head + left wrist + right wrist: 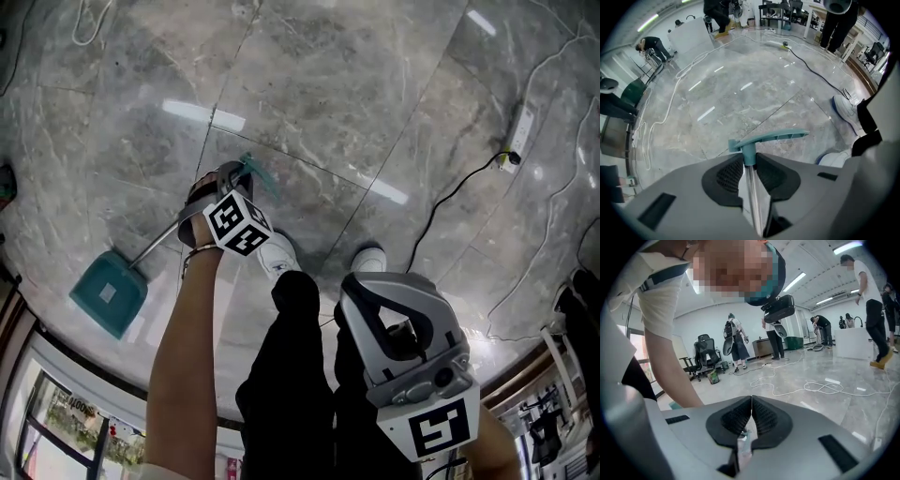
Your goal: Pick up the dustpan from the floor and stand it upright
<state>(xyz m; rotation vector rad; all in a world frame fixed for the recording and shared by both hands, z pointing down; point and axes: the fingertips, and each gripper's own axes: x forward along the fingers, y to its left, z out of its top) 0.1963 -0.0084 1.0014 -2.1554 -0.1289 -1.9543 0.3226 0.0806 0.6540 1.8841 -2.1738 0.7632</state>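
Observation:
The dustpan has a teal pan [108,295] lying on the marble floor at the left, and a metal pole [155,246] slanting up to a teal grip [251,172]. My left gripper [223,180] points straight down over the pole's top end. In the left gripper view the pole [751,187] runs between the two pads, which close against it just below the teal grip [771,138]. My right gripper [370,300] hangs low at the right, away from the dustpan. In the right gripper view its pads [751,416] meet with nothing between them.
My two white shoes [279,253] [368,258] stand just right of the grip. A power strip [518,131] with a black cable [450,195] lies at the right. White cables [670,103] trail over the floor, with people, chairs and desks farther off.

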